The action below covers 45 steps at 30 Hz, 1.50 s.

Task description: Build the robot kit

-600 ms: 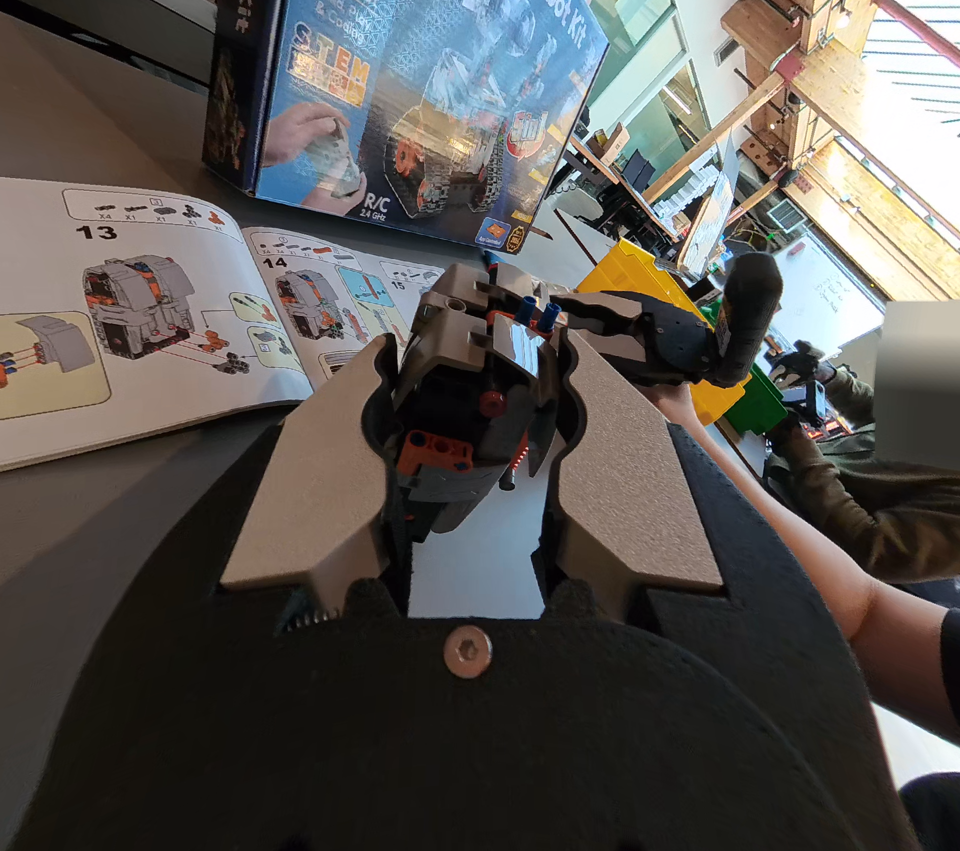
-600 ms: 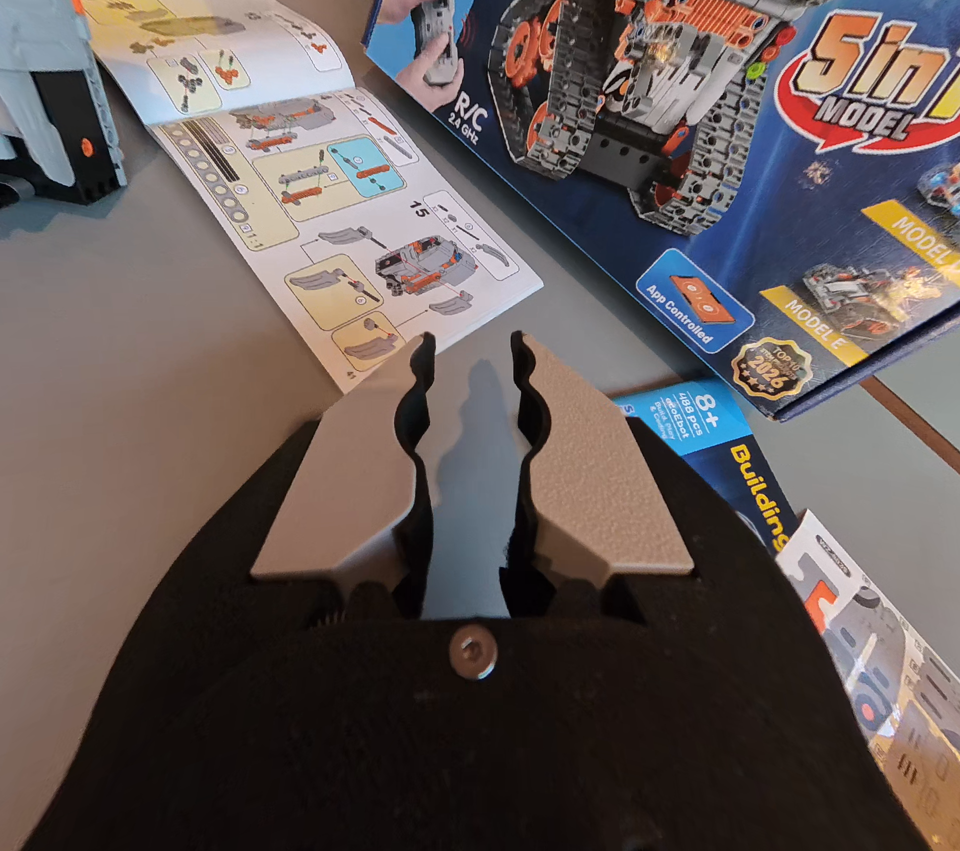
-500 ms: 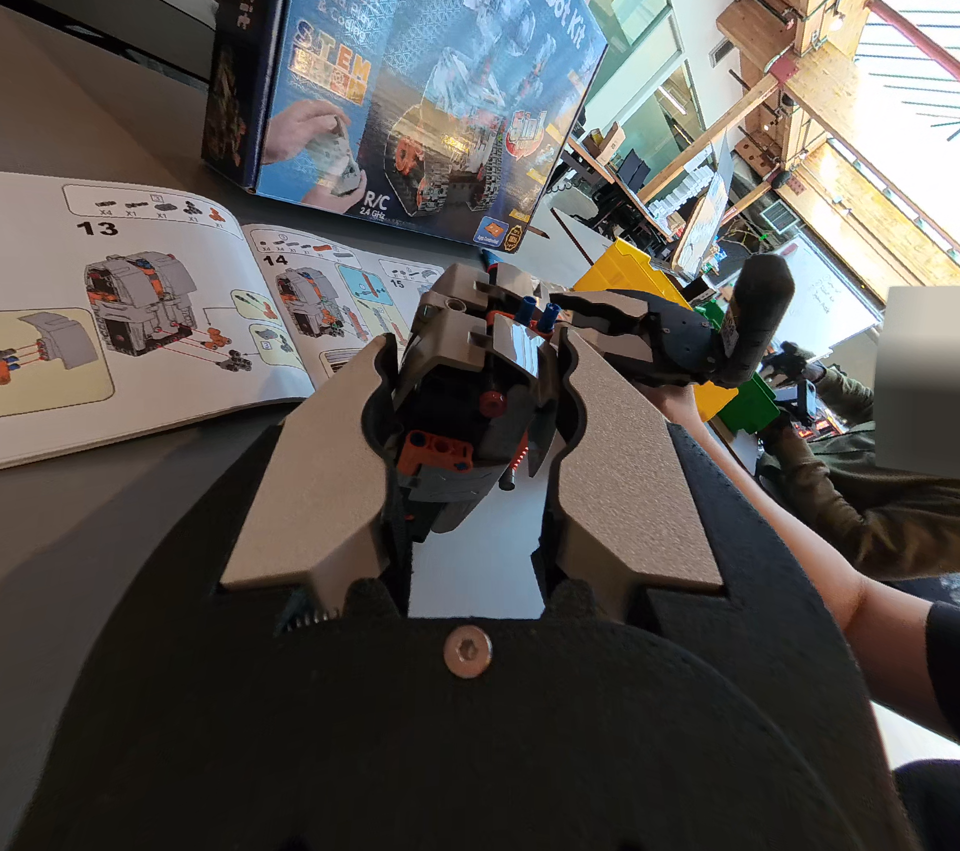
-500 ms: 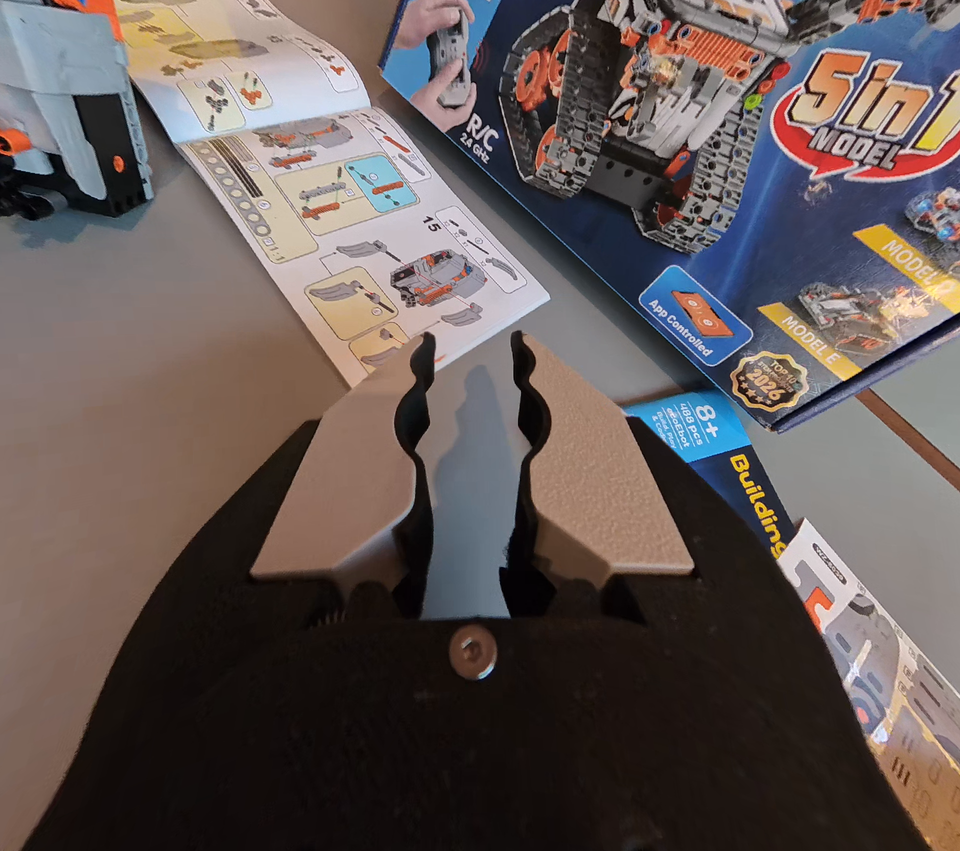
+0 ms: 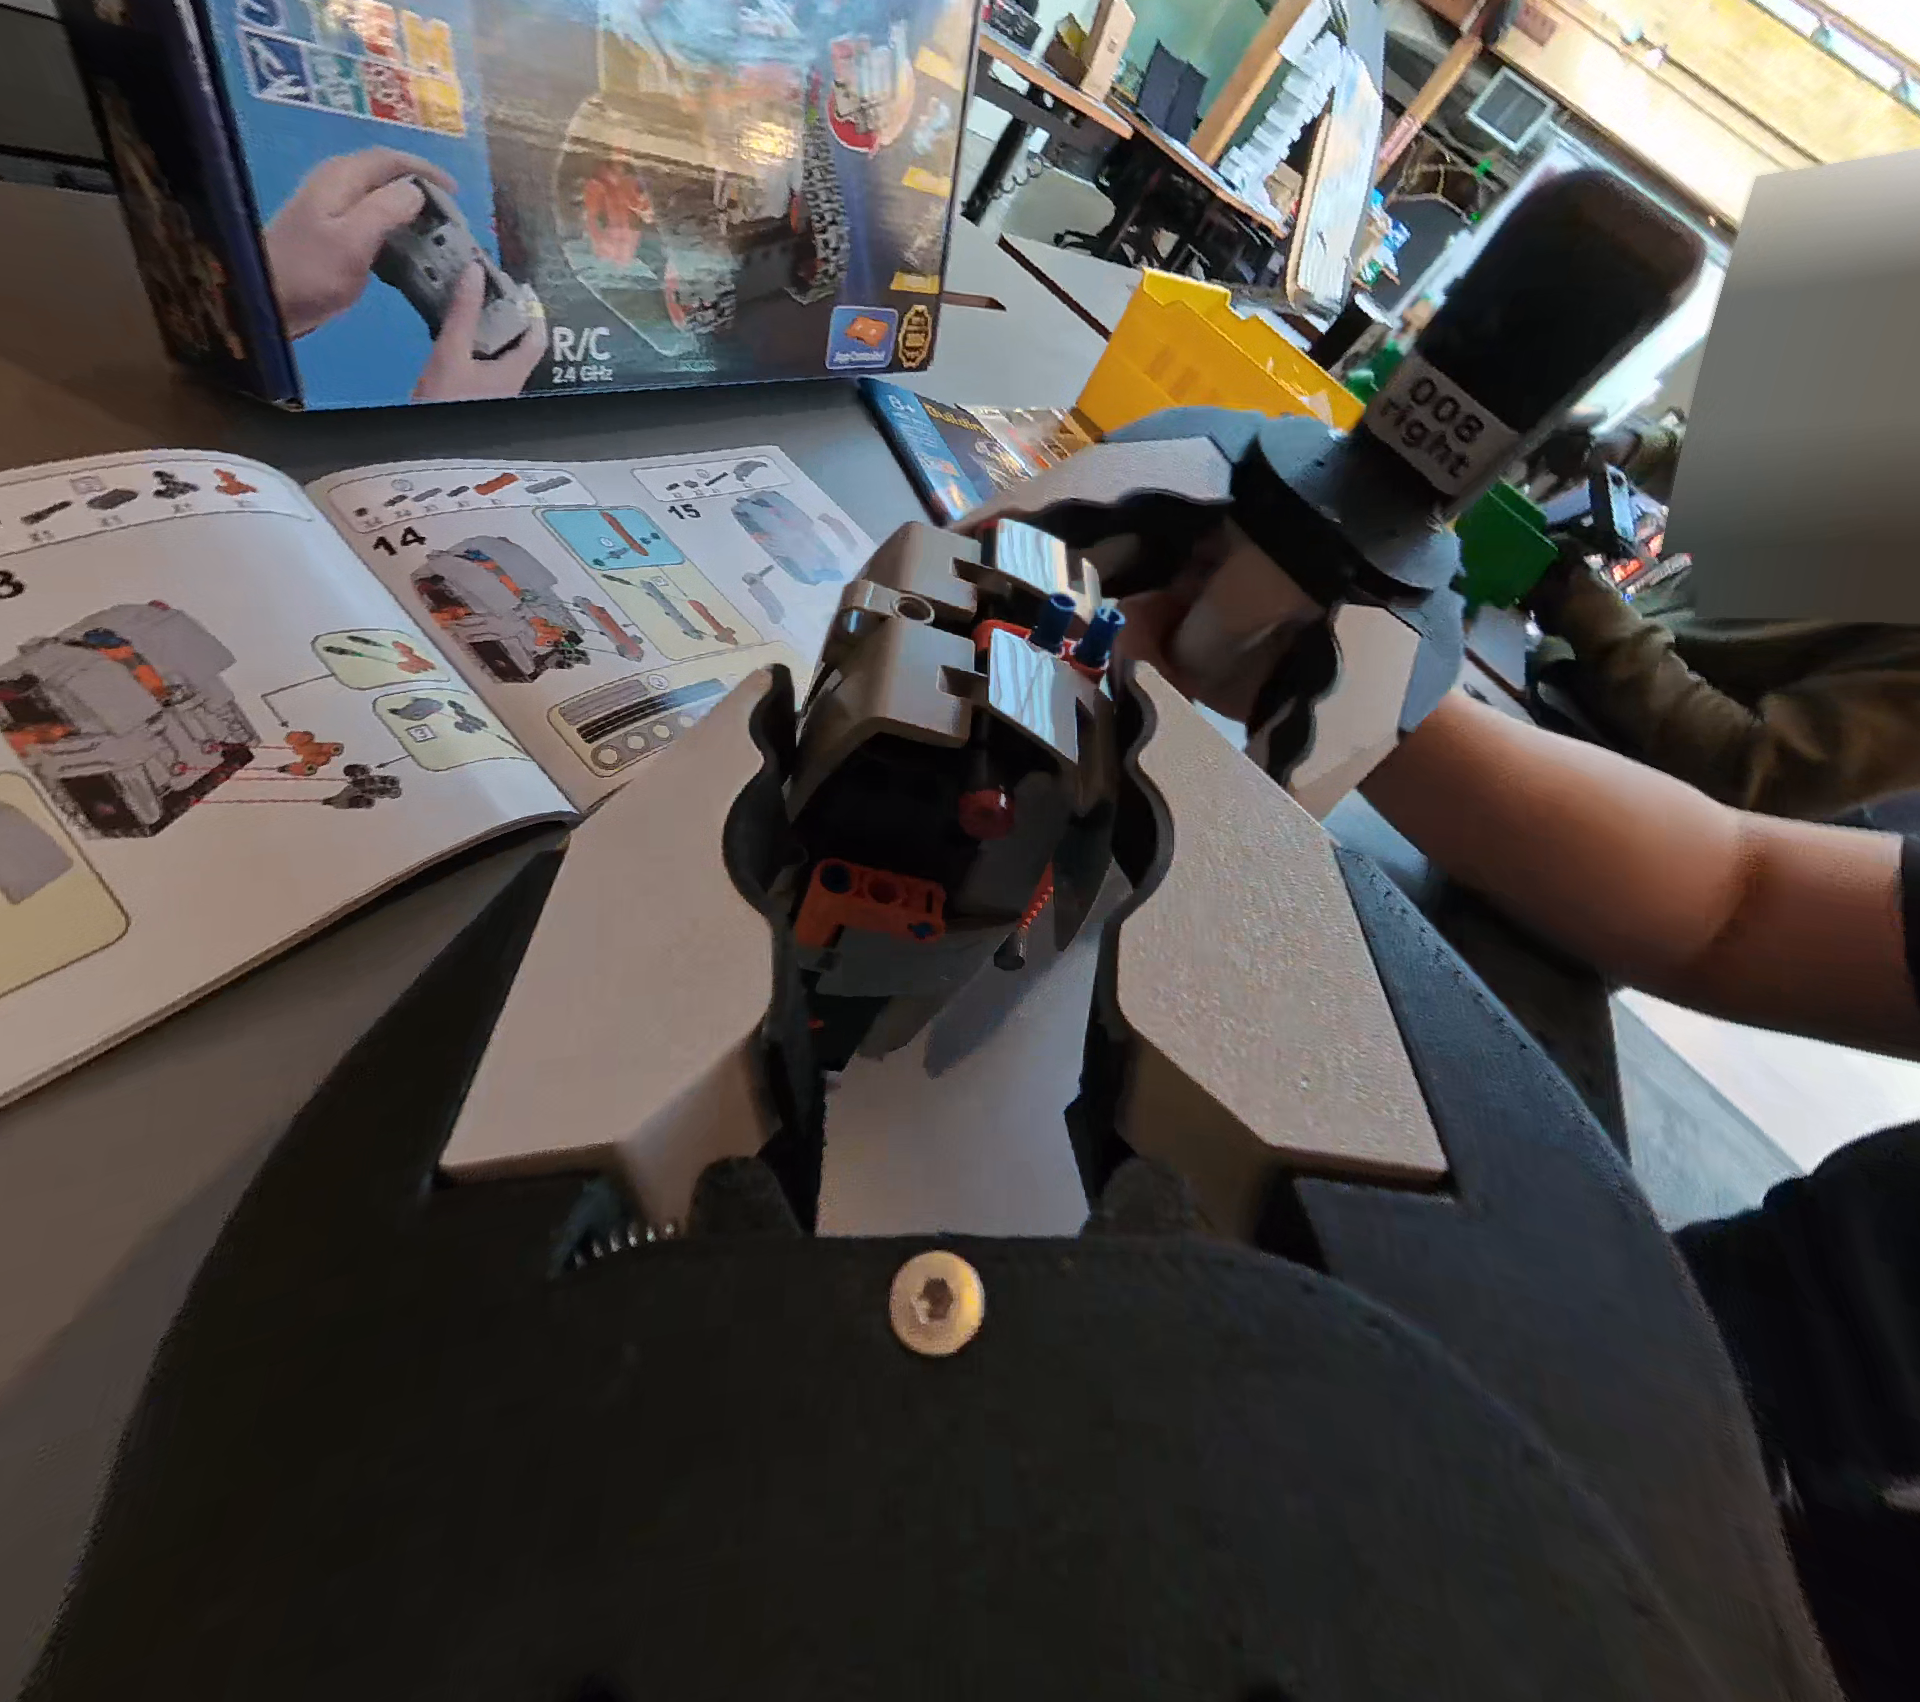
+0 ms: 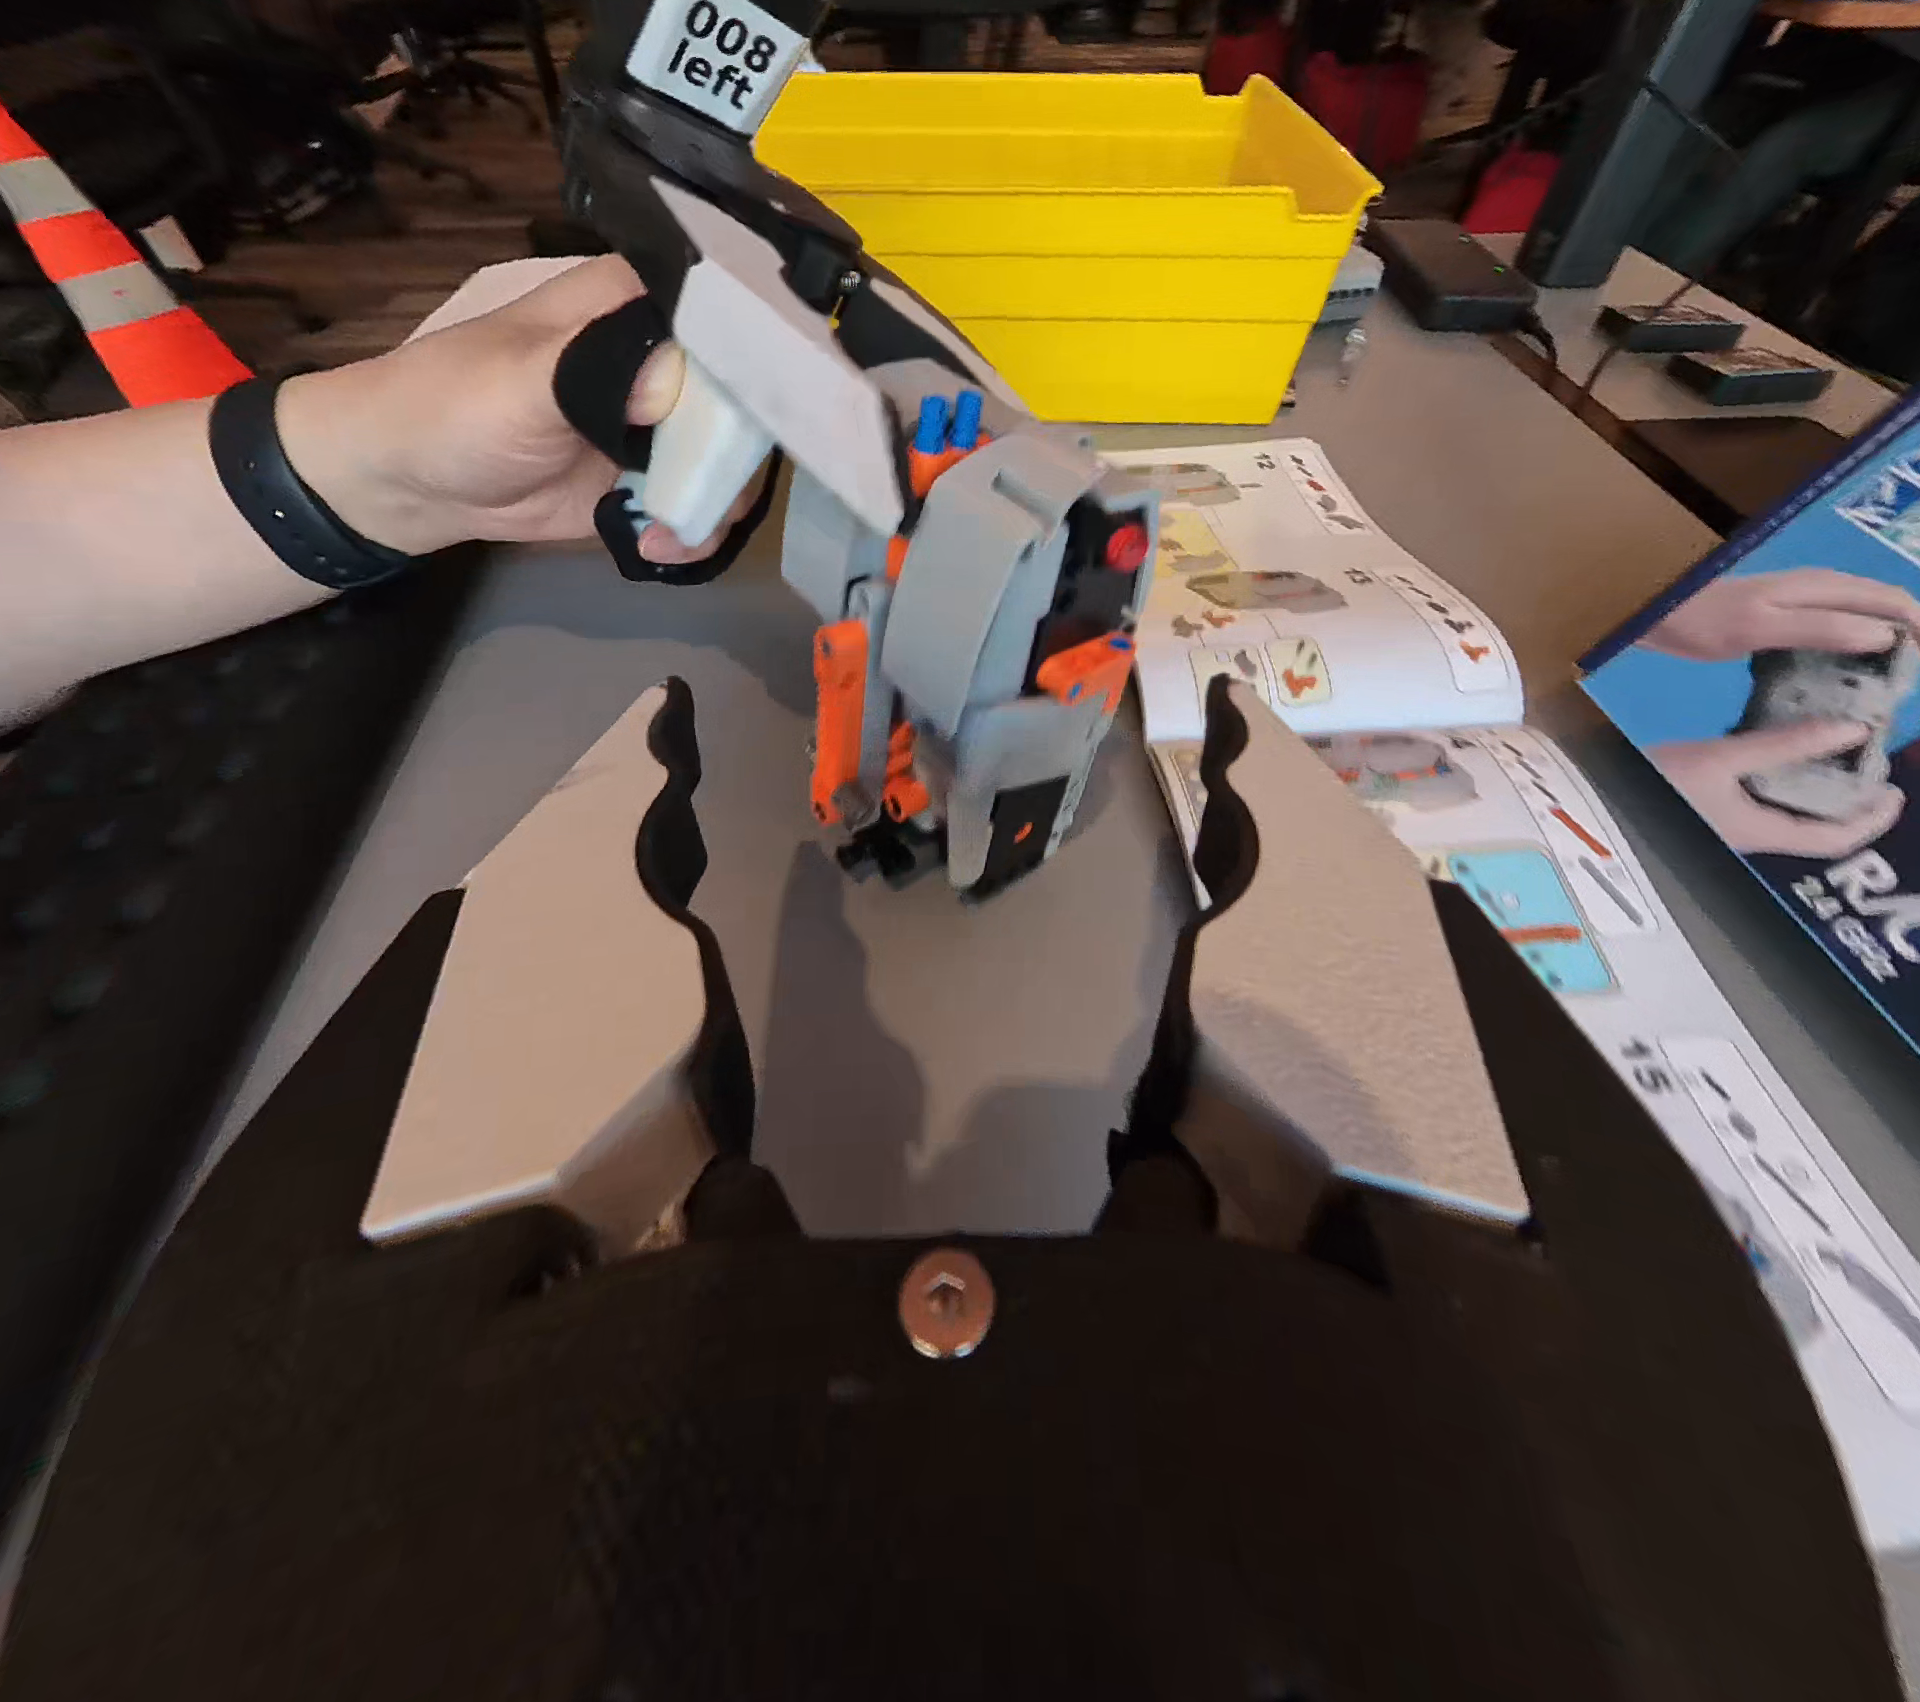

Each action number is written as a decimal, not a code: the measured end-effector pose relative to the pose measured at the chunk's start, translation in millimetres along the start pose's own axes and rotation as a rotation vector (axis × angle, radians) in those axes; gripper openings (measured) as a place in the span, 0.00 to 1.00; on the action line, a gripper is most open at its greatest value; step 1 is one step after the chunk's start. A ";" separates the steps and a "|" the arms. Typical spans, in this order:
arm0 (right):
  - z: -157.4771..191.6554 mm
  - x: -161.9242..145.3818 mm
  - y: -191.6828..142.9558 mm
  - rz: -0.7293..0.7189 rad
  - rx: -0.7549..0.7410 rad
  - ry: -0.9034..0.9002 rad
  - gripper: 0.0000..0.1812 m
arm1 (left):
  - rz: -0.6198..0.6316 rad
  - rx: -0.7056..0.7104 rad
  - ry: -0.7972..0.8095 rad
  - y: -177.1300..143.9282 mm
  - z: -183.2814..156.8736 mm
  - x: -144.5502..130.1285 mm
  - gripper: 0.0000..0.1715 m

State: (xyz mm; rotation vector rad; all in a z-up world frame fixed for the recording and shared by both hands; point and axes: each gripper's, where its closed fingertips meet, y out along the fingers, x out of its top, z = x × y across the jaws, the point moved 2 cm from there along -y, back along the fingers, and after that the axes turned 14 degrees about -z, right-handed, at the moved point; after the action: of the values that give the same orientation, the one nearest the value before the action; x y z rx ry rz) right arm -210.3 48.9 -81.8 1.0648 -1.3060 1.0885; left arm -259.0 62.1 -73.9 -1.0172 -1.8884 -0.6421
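My left gripper (image 5: 940, 717) is clamped on one grey, black and orange brick-built model (image 5: 935, 779), its two grey fingers (image 5: 644, 946) pressing the model's sides and holding it upright, its foot at or just above the grey table (image 6: 582, 613). Two blue pegs (image 5: 1075, 624) stand side by side at the model's top, one red pin (image 5: 985, 811) shows on its dark face, and an orange bracket (image 5: 873, 899) sits lower down. In the right wrist view the same model (image 6: 966, 644) hangs under the left gripper (image 6: 831, 447), which my left hand (image 6: 468, 437) grips, one dark band (image 6: 281, 489) around the wrist.

My right gripper (image 6: 940, 707) is spread wide and holds nothing; its two fingers (image 6: 561, 977) point at the model from near by, apart from it. From the left wrist view the right gripper (image 5: 1195, 592) sits just beyond the model's top, in my right hand (image 5: 1205, 644).

One instruction booklet (image 5: 312, 644) lies open flat on the table beside the model. One blue kit box (image 5: 582, 94) stands upright behind it, and a second, thinner blue booklet (image 5: 935, 447) lies flat near the box's corner. One yellow bin (image 6: 1091, 239) stands behind the model, with one green bin (image 5: 1501, 546) partly hidden past the right gripper. One orange-and-white cone (image 6: 94, 270) stands on the floor.
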 end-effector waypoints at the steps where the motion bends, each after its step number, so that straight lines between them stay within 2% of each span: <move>1: -2.0 0.2 6.0 -0.003 0.012 -0.003 0.52 | 0.011 -0.019 0.014 -0.1 -1.6 -1.1 0.35; 5: -1.9 -3.9 16.4 0.001 0.055 0.061 0.45 | 0.007 -0.059 0.029 -0.7 -3.9 -2.4 0.35; 7: 1.4 -7.5 16.1 0.004 0.069 0.056 0.37 | 0.009 -0.091 0.044 -0.7 -7.3 -4.4 0.35; 8: 1.8 -8.2 15.8 0.003 0.069 0.037 0.37 | 0.012 -0.107 0.044 -0.4 -8.7 -5.3 0.36; 13: 4.7 -10.5 15.3 0.013 0.079 0.015 0.37 | 0.029 -0.173 -0.035 1.8 -12.4 -7.0 0.37; 23: 9.1 -11.7 13.3 0.016 0.095 0.006 0.37 | 0.059 -0.189 0.008 1.9 -16.9 -10.6 0.38; 26: 9.2 -12.1 13.3 0.010 0.091 0.019 0.37 | 0.078 -0.176 0.069 4.2 -17.9 -13.7 0.46; 28: 9.3 -12.4 12.7 0.010 0.093 0.028 0.37 | 0.080 -0.191 0.058 3.7 -20.1 -14.2 0.41; 36: 9.5 -11.5 11.9 0.005 0.091 0.046 0.36 | 0.068 -0.202 0.031 3.7 -19.8 -13.5 0.40; 39: 9.4 -8.0 11.4 -0.025 0.094 0.149 0.37 | 0.066 -0.202 0.025 3.8 -19.6 -13.3 0.40; 42: 4.9 -8.8 11.7 -0.024 0.050 0.159 0.32 | 0.065 -0.203 0.024 3.9 -19.7 -13.2 0.40; 45: 5.0 -9.1 11.9 -0.024 0.040 0.162 0.32 | 0.062 -0.202 0.023 4.0 -19.8 -13.3 0.40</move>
State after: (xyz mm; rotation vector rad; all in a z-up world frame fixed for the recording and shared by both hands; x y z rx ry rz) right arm -222.7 46.1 -91.2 0.9979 -1.1448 1.1623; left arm -242.9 44.2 -75.7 -1.1867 -1.7907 -0.8173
